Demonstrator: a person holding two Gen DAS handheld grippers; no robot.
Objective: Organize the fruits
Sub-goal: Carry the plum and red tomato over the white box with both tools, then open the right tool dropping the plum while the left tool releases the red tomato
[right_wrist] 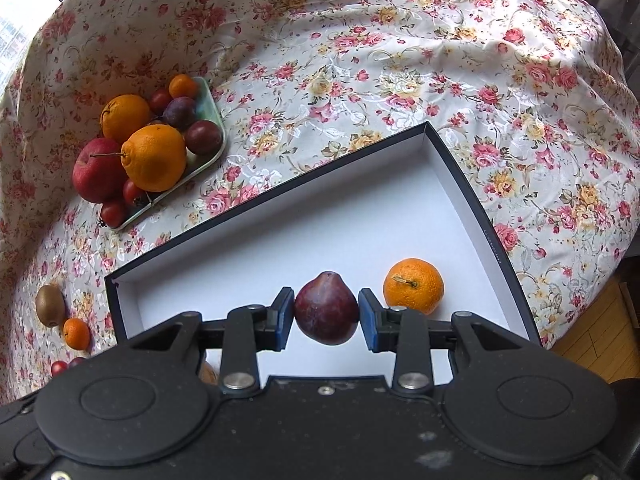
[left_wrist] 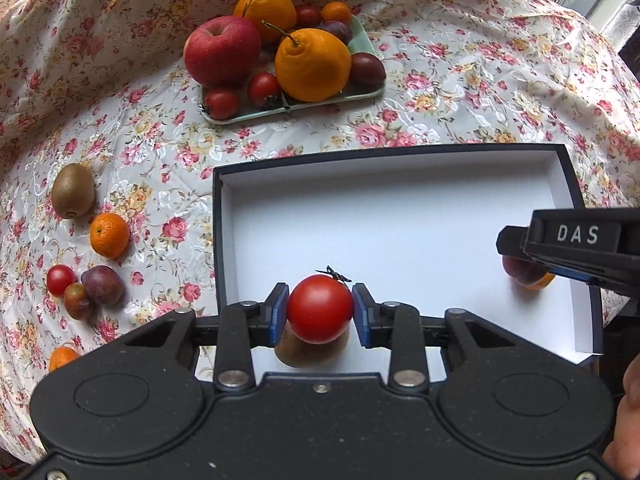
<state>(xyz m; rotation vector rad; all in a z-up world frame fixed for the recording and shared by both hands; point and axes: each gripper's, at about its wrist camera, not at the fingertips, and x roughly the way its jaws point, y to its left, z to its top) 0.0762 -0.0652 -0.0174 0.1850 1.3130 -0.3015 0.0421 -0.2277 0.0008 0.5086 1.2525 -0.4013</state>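
The left gripper (left_wrist: pixel 320 310) is clamped on a red cherry tomato (left_wrist: pixel 320 307), pads pressing both its sides, and it hangs over the near part of a shallow white-lined box (left_wrist: pixel 400 216) with dark walls; a brown kiwi (left_wrist: pixel 308 354) lies in the box right under the tomato. The right gripper (right_wrist: pixel 326 312) holds a dark plum (right_wrist: pixel 326 309) the same way, over the box beside a mandarin (right_wrist: pixel 413 286) already resting on the floor near the right wall. The step in hand looks like placing: both fruits are carried and over the box, not yet let go. Next, each one probably needs lowering to bare floor before the jaws part, and the tomato should shift off the kiwi so it doesn't roll. The middle and far end of the box are free, offering plenty of room; its walls are low. Loose fruit still waits on the floral tablecloth (left_wrist: pixel 460 92) left of the box, and a green tray (left_wrist: pixel 360 98) of bigger fruit sits well beyond.
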